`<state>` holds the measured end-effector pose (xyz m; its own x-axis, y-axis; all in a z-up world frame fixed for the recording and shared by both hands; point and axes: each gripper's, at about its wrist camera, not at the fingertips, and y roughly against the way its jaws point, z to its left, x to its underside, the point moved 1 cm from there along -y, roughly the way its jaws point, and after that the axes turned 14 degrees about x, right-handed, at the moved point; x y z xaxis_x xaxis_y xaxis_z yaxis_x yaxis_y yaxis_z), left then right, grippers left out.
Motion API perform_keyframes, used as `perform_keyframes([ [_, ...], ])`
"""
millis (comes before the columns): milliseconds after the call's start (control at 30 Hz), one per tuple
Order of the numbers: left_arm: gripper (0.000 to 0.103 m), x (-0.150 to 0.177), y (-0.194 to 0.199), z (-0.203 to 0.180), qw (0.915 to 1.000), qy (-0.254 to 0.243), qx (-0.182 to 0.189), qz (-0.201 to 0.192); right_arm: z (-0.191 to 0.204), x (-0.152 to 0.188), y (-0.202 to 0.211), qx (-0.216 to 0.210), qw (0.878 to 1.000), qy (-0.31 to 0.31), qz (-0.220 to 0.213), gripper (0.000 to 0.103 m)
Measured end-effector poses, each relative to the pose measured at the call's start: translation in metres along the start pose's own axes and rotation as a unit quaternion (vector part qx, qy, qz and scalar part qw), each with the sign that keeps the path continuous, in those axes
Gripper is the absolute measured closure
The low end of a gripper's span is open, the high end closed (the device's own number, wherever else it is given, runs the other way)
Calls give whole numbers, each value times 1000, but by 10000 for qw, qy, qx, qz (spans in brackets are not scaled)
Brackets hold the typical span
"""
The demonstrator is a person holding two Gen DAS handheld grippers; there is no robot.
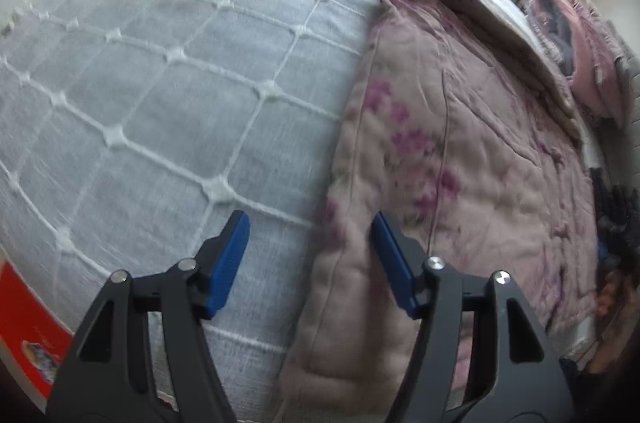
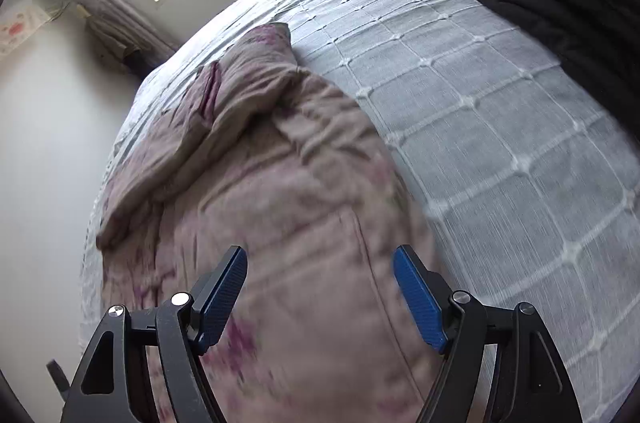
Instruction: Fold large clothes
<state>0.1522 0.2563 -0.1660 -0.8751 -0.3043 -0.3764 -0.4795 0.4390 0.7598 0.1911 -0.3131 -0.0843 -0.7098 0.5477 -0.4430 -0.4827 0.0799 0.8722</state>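
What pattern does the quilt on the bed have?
The quilt is dusty pink with purple flowers, clearest in the left wrist view.

no legible txt, red box (image 1: 24, 319) graphic too blurred, wall poster (image 2: 20, 23) print too small

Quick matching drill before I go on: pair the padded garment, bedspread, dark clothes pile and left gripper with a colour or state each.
Column one:
1 padded garment
2 bedspread
3 dark clothes pile
4 left gripper

Column two:
A black, at the bed's far edge
B open, nothing between the pads
C dusty pink with purple flowers
D pale blue-grey with a white grid

Pairs: 1-C, 2-D, 3-A, 4-B
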Motion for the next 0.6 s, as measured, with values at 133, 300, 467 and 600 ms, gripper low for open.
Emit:
perform_keyframes([
  [133, 39, 2, 10, 11, 9991, 254, 282, -192, -29, 38, -5, 438, 9989, 107, 151, 27],
  [300, 39, 5, 24, 5, 9989, 173, 391, -181, -74, 64, 28, 456, 9978, -439, -209, 28],
  [467, 39, 13, 45, 23, 9978, 359, 449, -336, -111, 80, 50, -87, 9953, -963, -12, 28],
  [600, 39, 24, 48, 22, 9973, 301, 613, -277, -103, 81, 58, -85, 9986, -526, 58, 29],
])
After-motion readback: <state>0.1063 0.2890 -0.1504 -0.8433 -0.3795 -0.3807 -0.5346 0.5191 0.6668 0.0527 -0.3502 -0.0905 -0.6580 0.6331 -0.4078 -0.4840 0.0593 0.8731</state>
